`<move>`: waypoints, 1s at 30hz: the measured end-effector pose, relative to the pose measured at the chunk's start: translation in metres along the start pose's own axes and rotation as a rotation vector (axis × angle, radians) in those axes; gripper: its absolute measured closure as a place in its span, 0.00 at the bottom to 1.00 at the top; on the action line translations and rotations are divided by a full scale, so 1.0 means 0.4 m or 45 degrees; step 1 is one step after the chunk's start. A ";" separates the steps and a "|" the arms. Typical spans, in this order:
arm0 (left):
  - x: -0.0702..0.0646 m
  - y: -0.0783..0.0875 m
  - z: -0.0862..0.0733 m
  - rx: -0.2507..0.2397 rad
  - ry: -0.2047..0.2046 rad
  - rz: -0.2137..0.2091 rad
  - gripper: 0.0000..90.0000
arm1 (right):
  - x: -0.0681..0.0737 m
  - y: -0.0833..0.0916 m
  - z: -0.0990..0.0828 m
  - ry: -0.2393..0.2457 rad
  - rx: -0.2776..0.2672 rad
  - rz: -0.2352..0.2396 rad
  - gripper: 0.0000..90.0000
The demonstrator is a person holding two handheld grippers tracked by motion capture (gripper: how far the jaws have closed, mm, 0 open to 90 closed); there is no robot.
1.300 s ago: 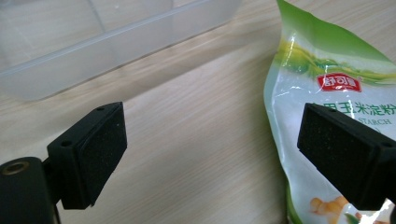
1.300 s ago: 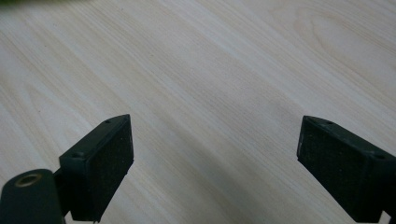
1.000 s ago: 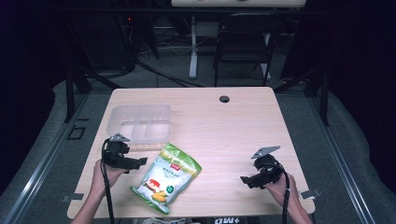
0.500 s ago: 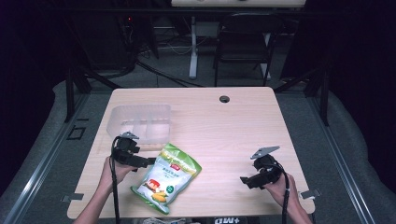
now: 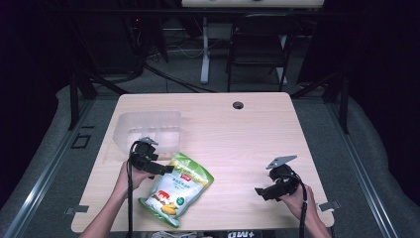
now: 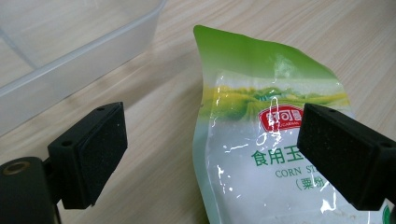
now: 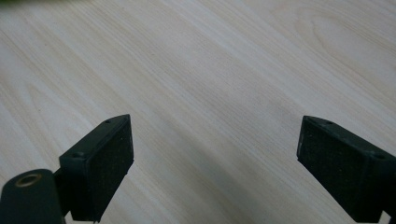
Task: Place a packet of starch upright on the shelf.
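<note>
Left gripper [image 5: 166,169] sits at the upper left edge of the bag [image 5: 178,188], jaws spread wide, nothing between the pads. In the left gripper view the gripper [image 6: 212,158] has its jaws well apart: one pad is over bare table [image 6: 154,140], the other is over the bag [image 6: 261,154], so the bag's left edge lies between them. Cannot tell whether a pad touches the bag.

Bag lies flat on the table [image 5: 247,144], near the front edge, left of centre. It is tilted, green top pointing up and right, bottom end with corn print toward the person. White middle, red label, "CORN" text readable in the left gripper view.

Clear tub [image 5: 147,130] stands on the table behind the left gripper, near the bag's top but apart from it. In the left gripper view the tub [image 6: 70,60] takes the upper left corner, with a strip of wood between it and the bag.

Right gripper [image 5: 261,192] is at the front right of the table, well apart from the bag, held in the right hand [image 5: 297,198], grey plate on top. Right gripper view: gripper [image 7: 215,168] has jaws spread wide over bare wood [image 7: 210,84], nothing held.

Left hand [image 5: 131,176] holds the left gripper from behind, cable trailing down along the forearm. A dark hole [image 5: 238,105] sits near the table's far edge.
</note>
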State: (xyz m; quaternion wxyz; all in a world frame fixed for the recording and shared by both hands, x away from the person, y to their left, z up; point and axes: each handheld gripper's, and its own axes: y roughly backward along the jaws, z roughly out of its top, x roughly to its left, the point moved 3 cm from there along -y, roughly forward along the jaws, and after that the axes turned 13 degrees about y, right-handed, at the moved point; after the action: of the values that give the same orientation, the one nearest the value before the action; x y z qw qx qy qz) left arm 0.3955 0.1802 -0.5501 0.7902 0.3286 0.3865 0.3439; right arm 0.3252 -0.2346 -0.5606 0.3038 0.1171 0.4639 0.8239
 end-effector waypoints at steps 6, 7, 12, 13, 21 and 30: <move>-0.008 -0.026 0.012 0.038 -0.026 -0.012 0.11 | 0.003 -0.001 0.002 -0.003 -0.009 0.012 0.11; -0.010 -0.031 0.014 0.047 -0.033 -0.013 0.11 | 0.003 -0.001 0.002 -0.003 -0.009 0.012 0.11; -0.018 -0.054 0.023 0.078 -0.049 -0.034 0.13 | 0.002 0.001 0.001 0.001 -0.004 0.010 0.11; -0.016 -0.060 0.026 0.091 -0.054 -0.037 0.14 | 0.002 0.001 0.001 0.001 -0.004 0.010 0.11; -0.018 -0.094 0.031 0.156 -0.072 -0.070 0.21 | 0.001 0.001 0.000 -0.009 -0.017 0.015 0.11; -0.032 -0.119 0.018 0.231 -0.129 -0.056 0.41 | 0.000 0.002 0.000 0.000 -0.005 0.005 0.12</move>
State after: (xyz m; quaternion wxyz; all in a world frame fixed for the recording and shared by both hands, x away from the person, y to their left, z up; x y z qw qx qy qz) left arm 0.4096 0.1421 -0.5791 0.7831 0.4070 0.3829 0.2730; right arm 0.3249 -0.2349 -0.5598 0.3022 0.1175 0.4620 0.8254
